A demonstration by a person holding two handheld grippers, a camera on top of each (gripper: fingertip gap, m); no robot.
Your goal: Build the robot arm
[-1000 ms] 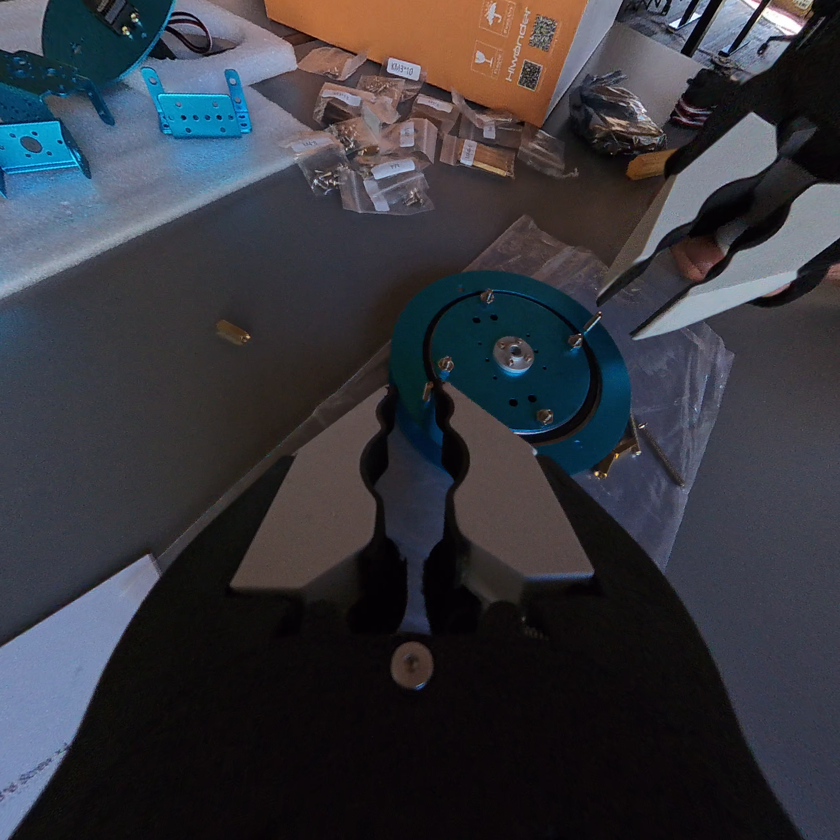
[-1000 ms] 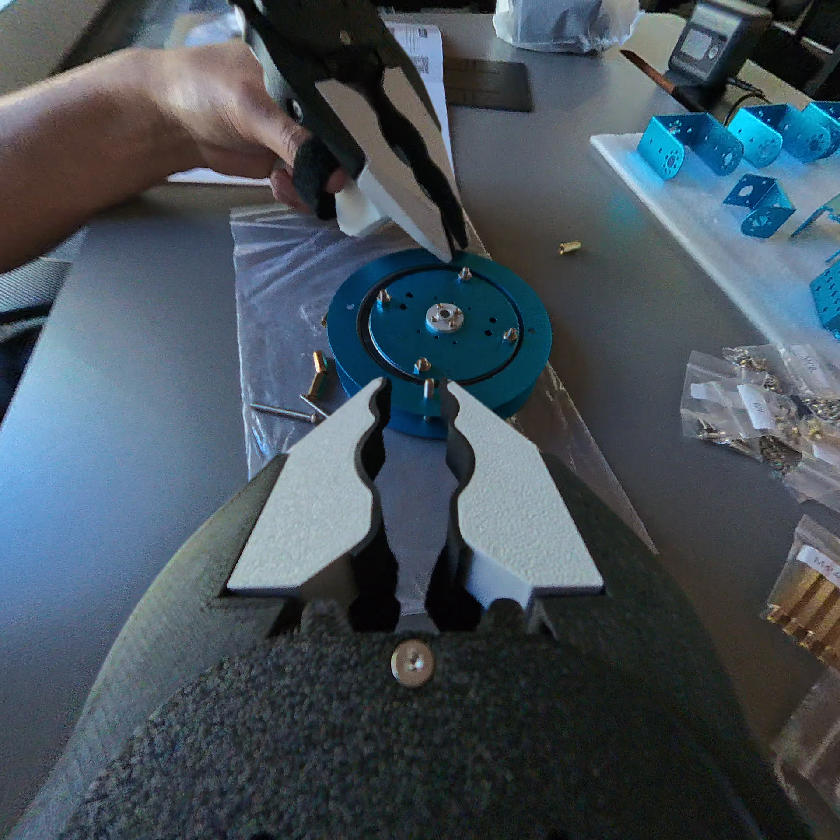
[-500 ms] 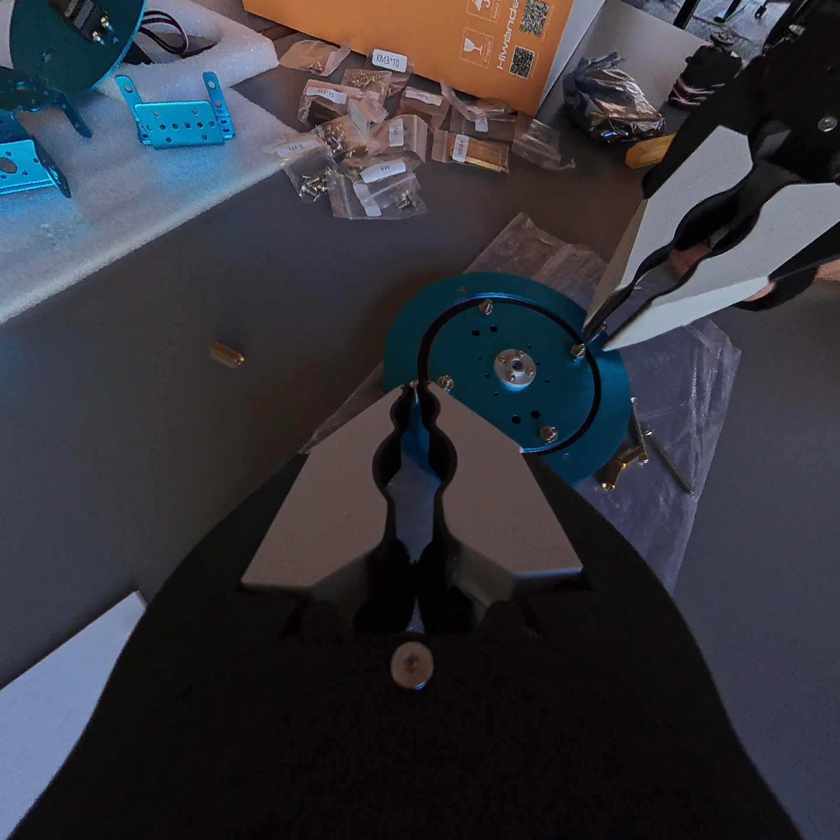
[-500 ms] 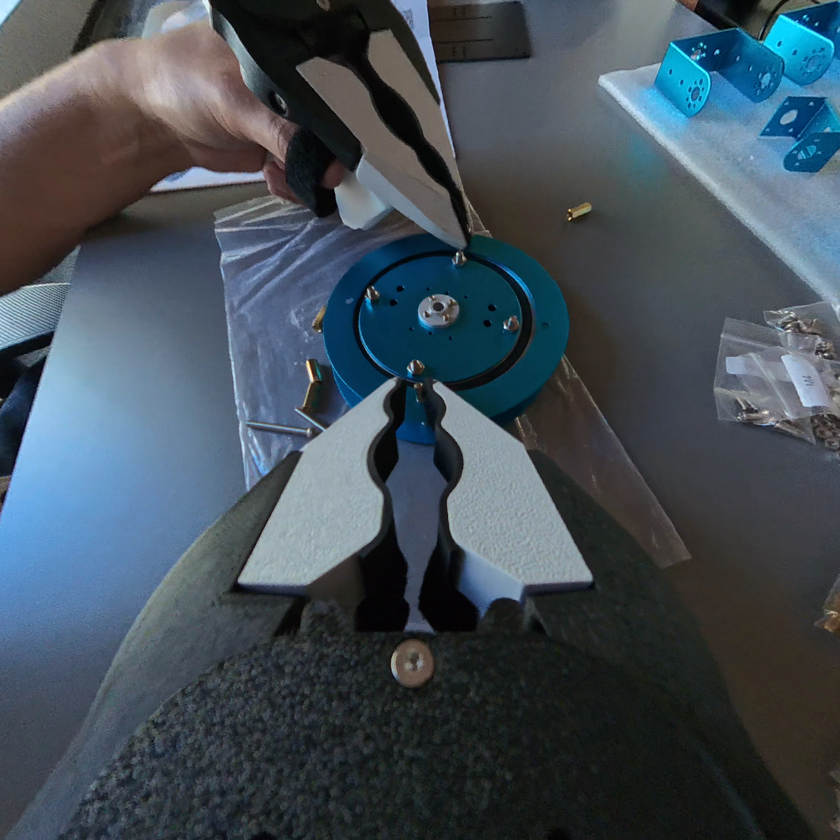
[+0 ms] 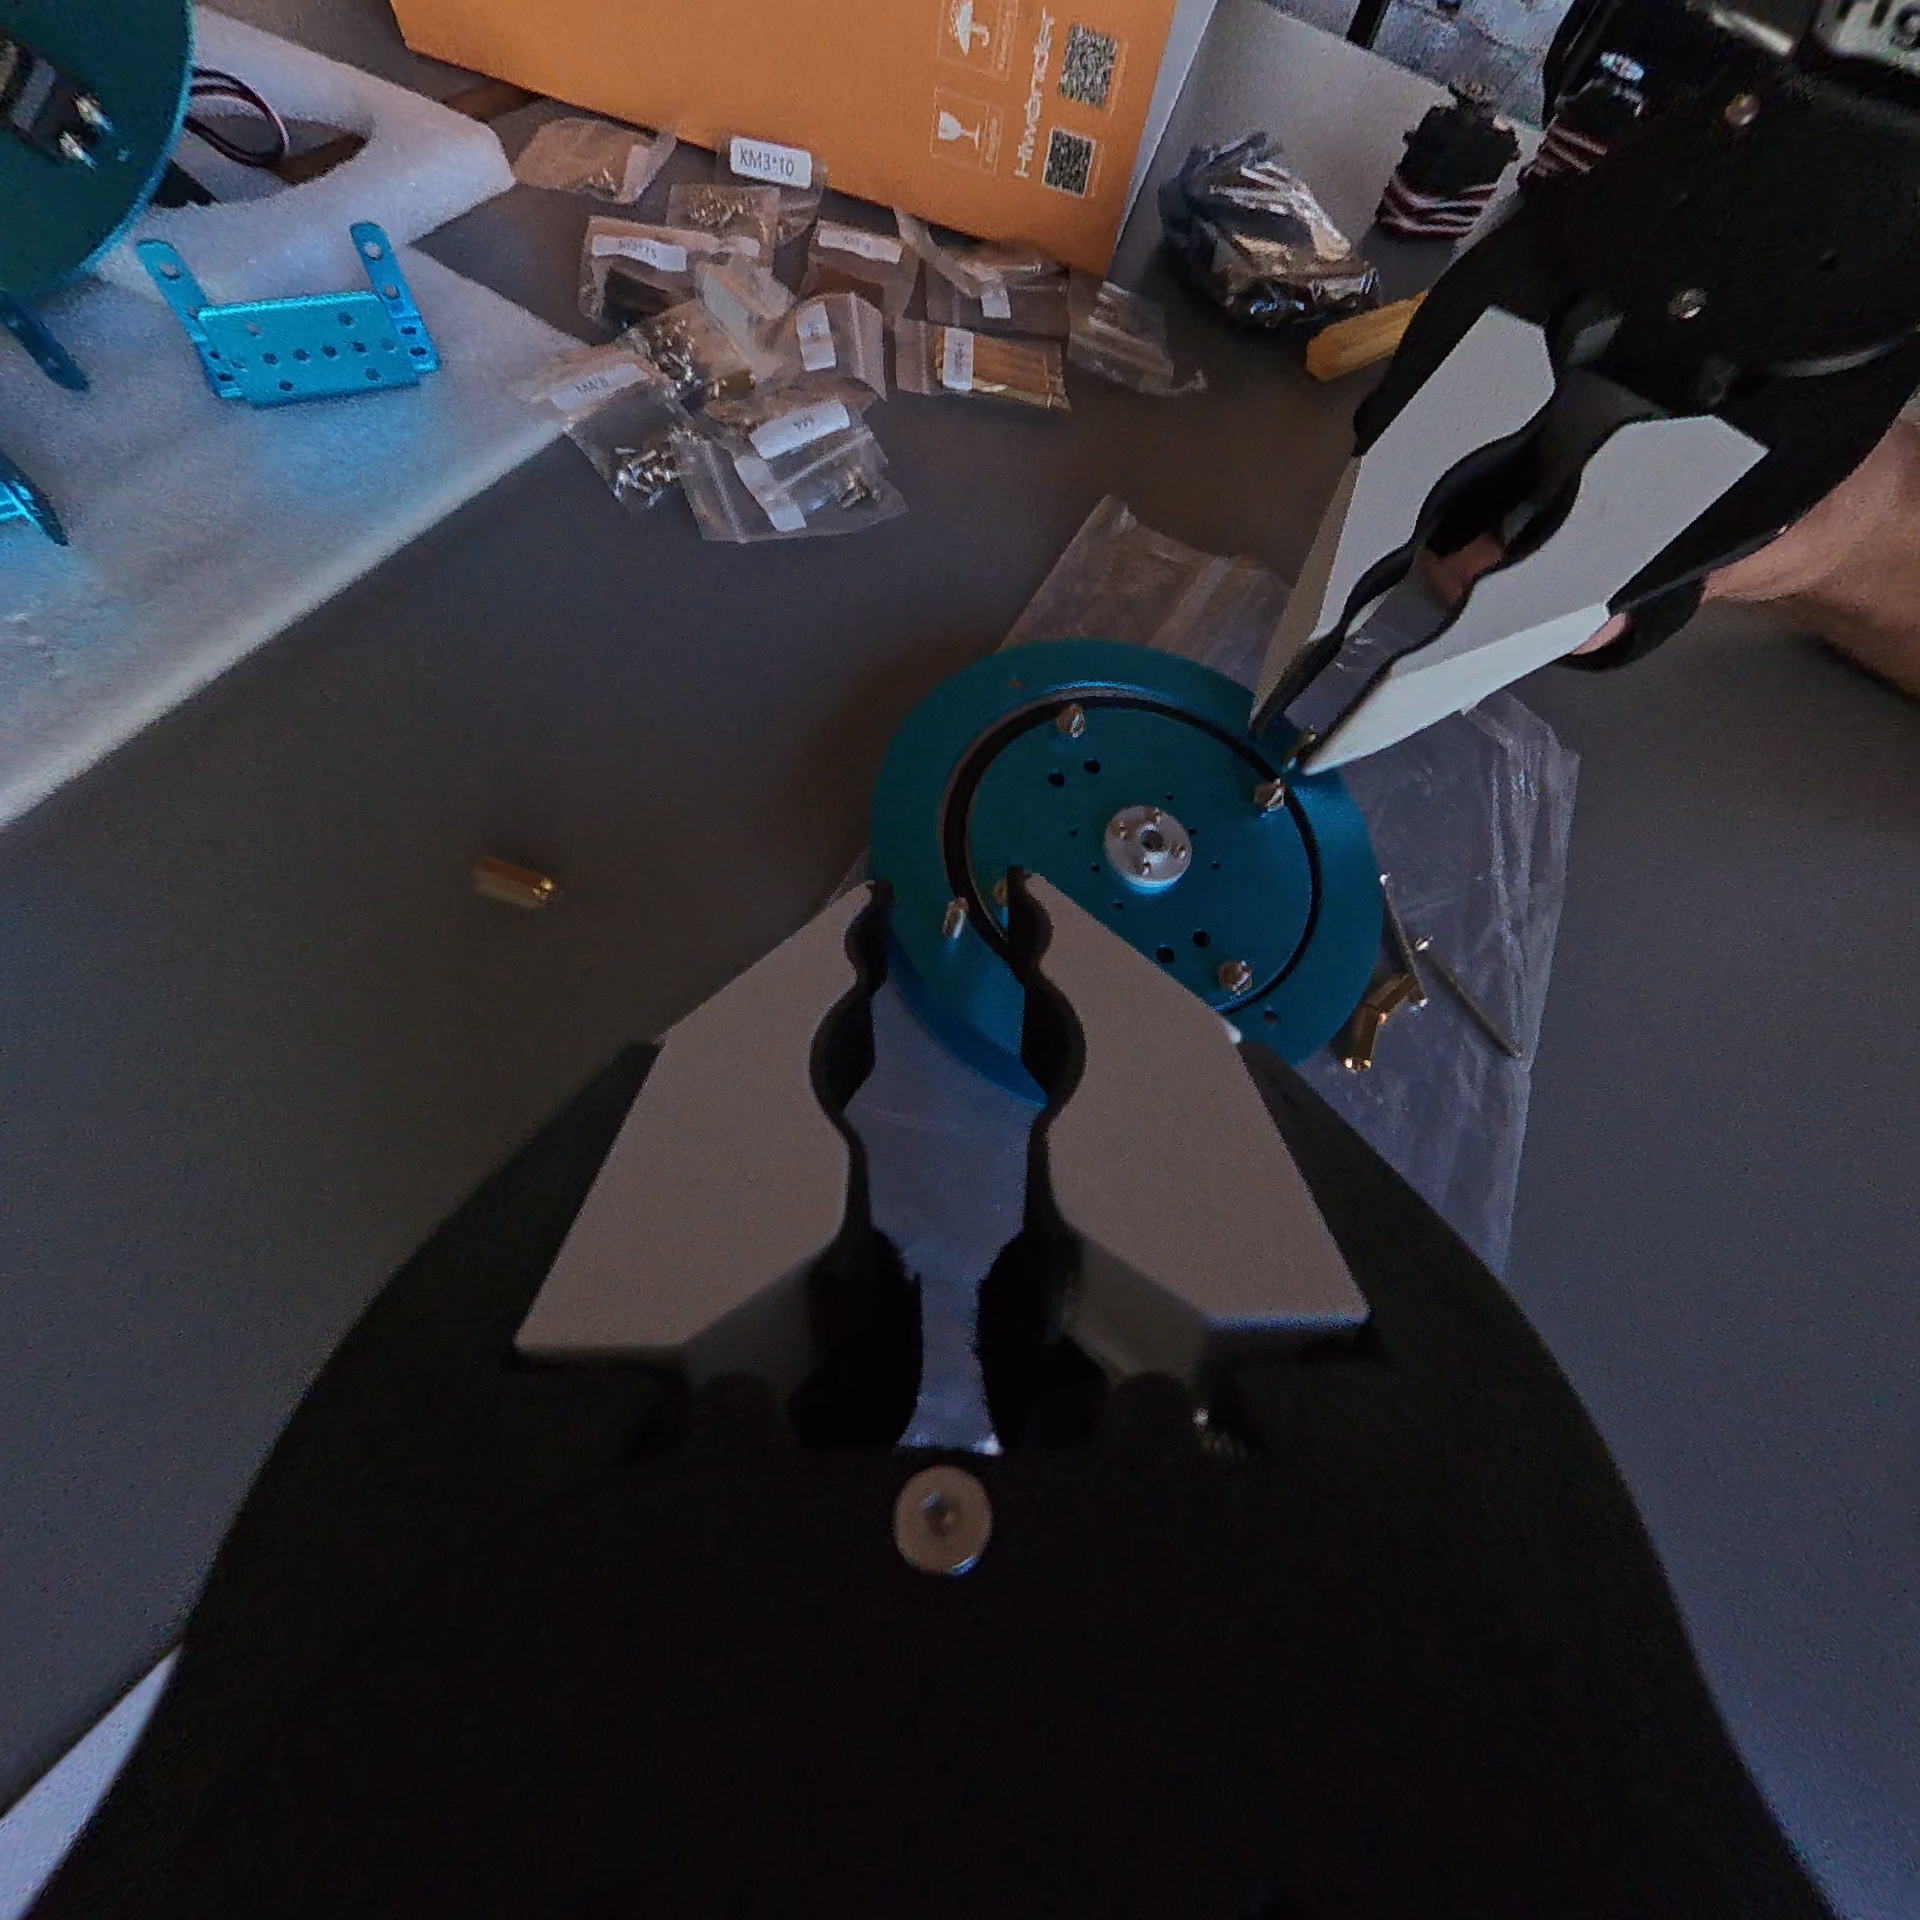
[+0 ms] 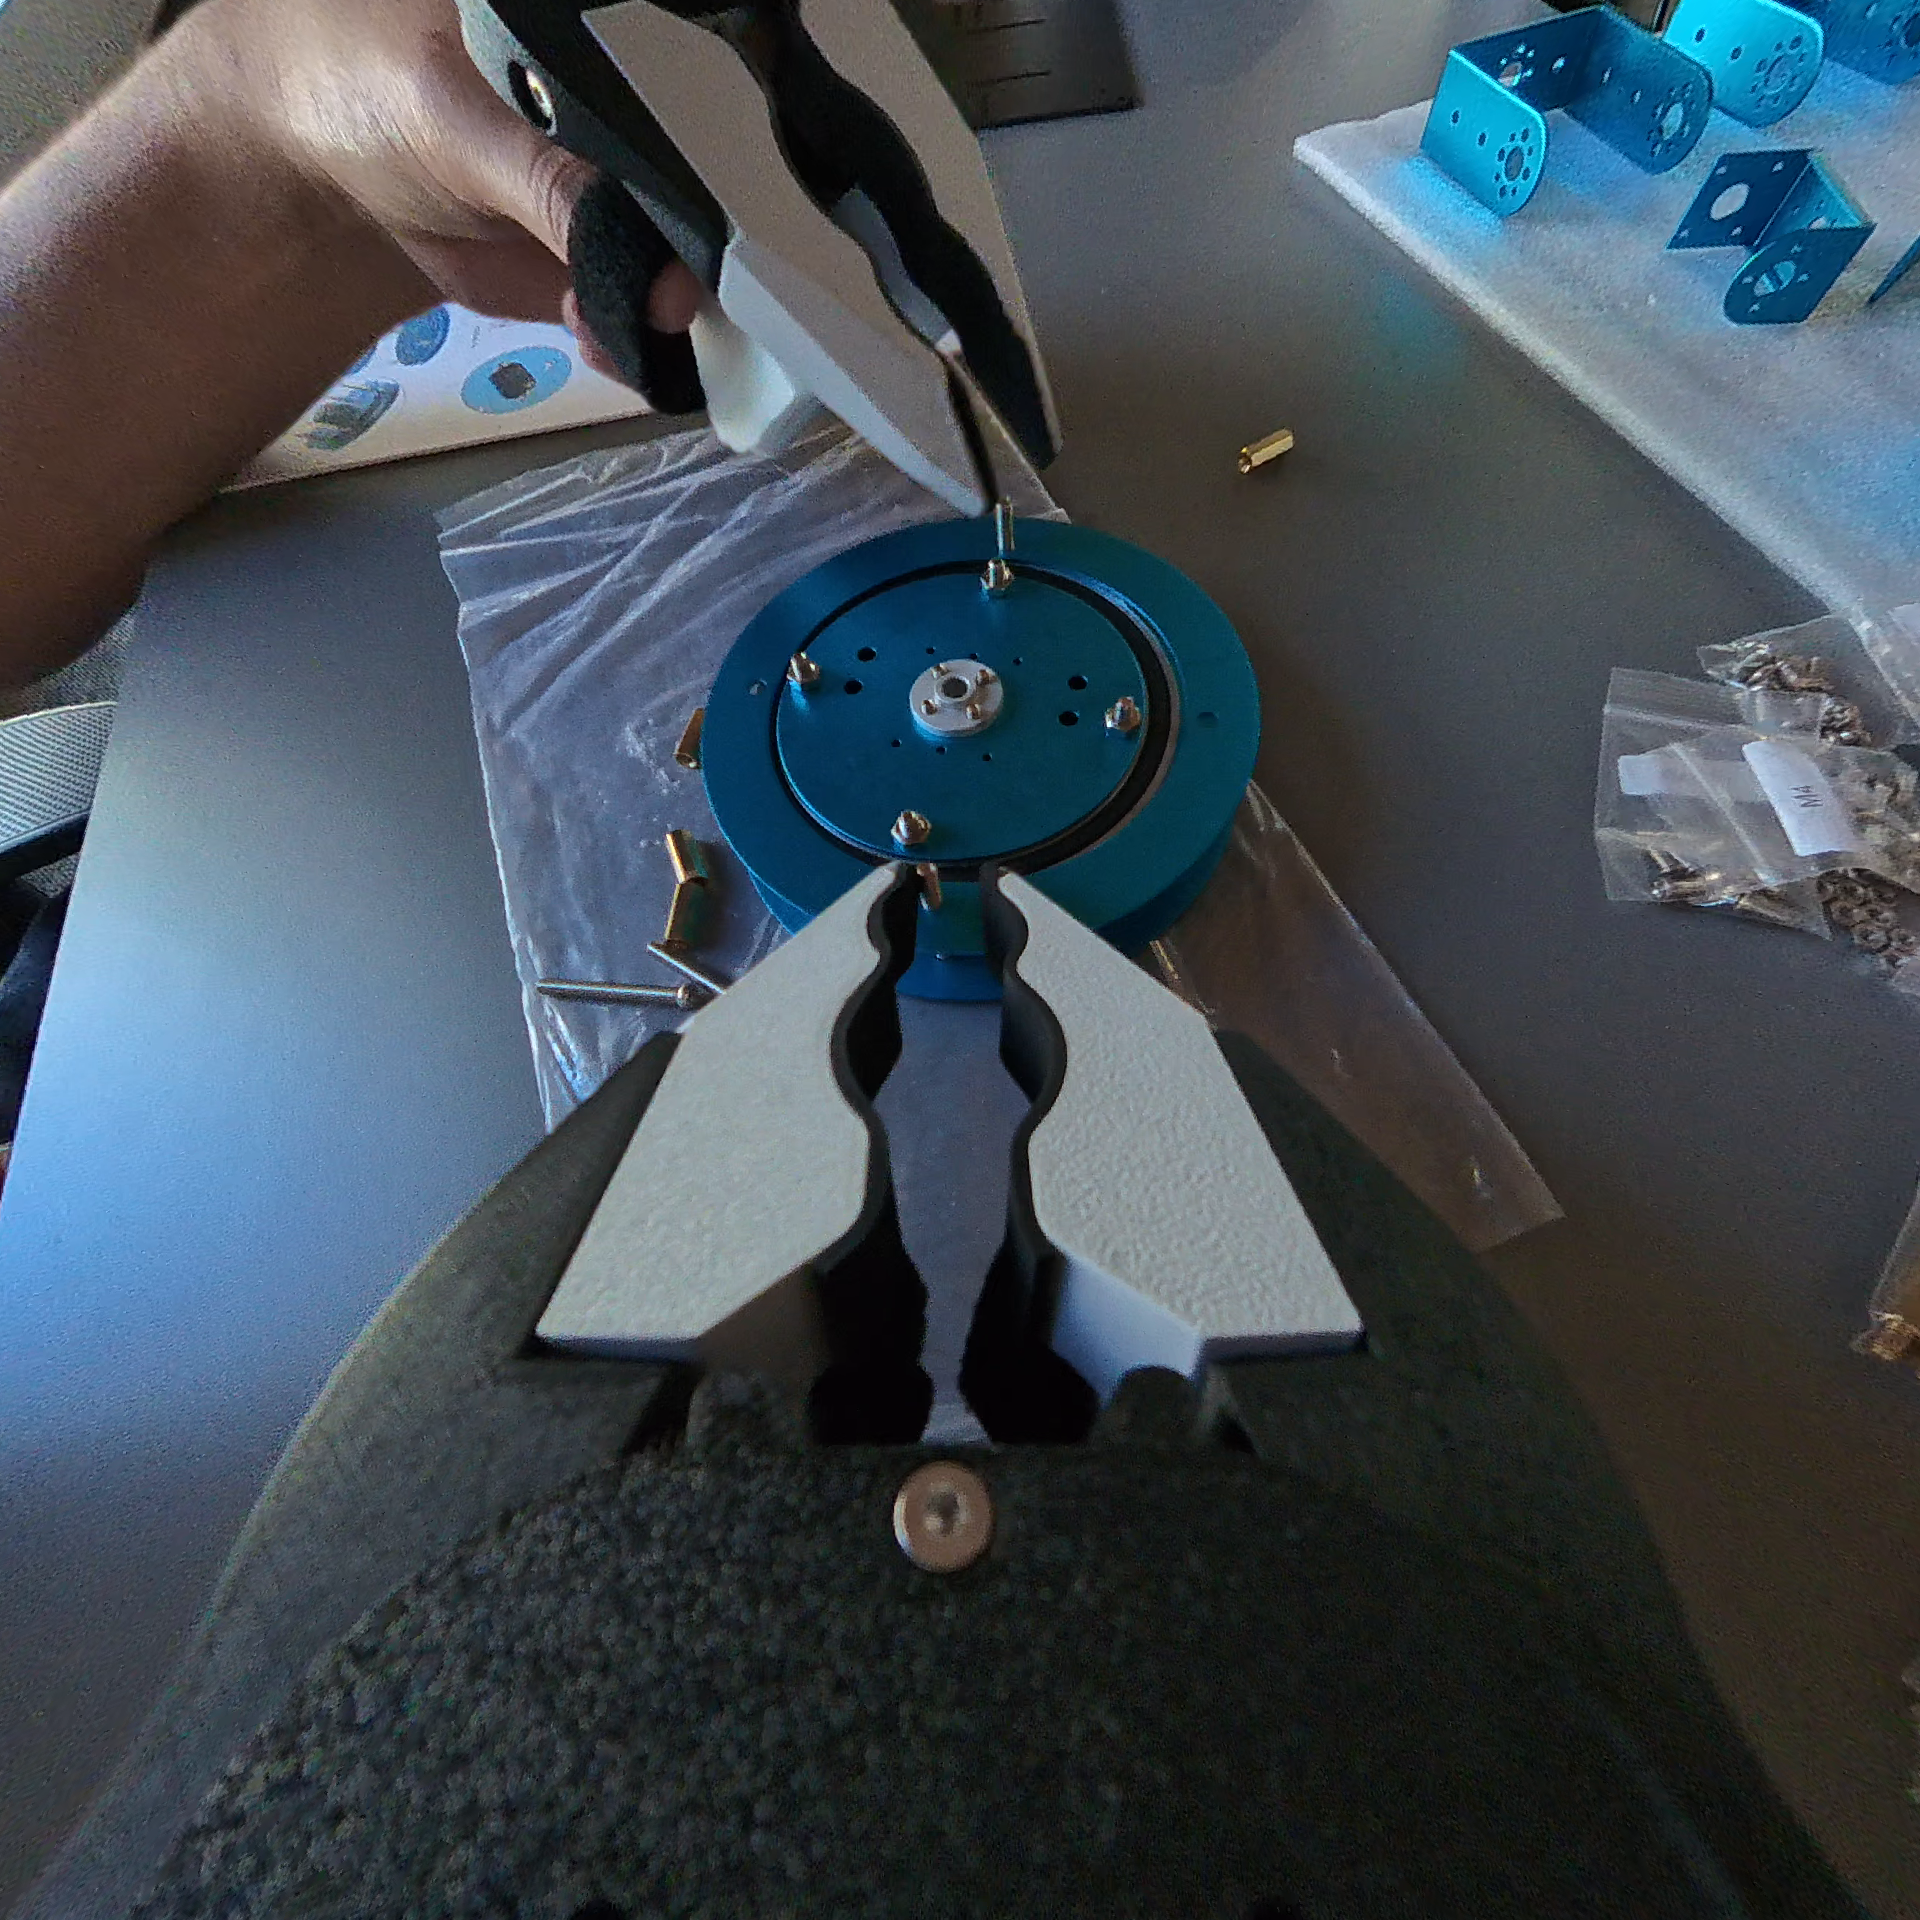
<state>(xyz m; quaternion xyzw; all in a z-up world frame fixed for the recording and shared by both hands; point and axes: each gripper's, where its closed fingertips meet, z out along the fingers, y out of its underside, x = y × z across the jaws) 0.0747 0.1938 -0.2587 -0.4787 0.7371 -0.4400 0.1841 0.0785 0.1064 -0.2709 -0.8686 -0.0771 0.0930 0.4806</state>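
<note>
Grey table [image 6: 260,1039] holds the blue disc [image 5: 1195,935] on a plastic bag [image 6: 582,582]. Since 0.5 s ago both claws have widened. The left gripper [image 5: 948,894] now stands released around a rim screw [image 5: 954,920], and the right gripper [image 6: 948,878] likewise around the opposite screw [image 6: 928,883].

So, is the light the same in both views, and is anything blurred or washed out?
Left wrist view: dim, the black body behind the left tongs loses nearly all detail, though the blue disc is sharp. Right wrist view: brighter, sunlight washes out the white foam sheet.
</note>
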